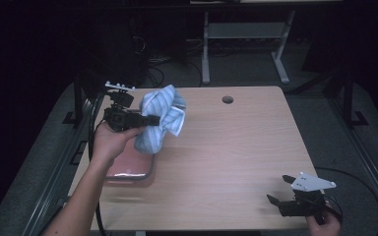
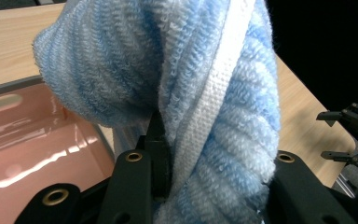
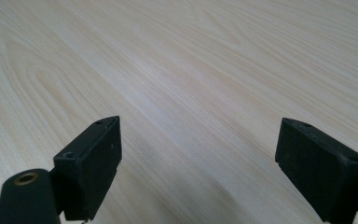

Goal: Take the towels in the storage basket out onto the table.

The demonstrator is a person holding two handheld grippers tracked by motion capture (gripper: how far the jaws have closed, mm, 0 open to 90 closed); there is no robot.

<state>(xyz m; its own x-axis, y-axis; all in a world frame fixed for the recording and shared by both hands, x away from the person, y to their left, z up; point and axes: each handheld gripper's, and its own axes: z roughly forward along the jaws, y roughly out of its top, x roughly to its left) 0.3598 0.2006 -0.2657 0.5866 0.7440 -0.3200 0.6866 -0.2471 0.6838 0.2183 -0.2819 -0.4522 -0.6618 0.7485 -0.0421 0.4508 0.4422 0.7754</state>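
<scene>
on wooden table: one blue-and-white striped towel, one pink tray, two grippers. left gripper over table's left side, jaws clenched on bunched towel, lifting it clear of tabletop; towel hangs off jaw tips, lower end just above tray's far edge. left gripper view: towel wraps jaws, tray below-left. right gripper near table's front right corner, well apart from towel, jaws spread wide, nothing between them; right gripper view: bare wood under jaws.
</scene>
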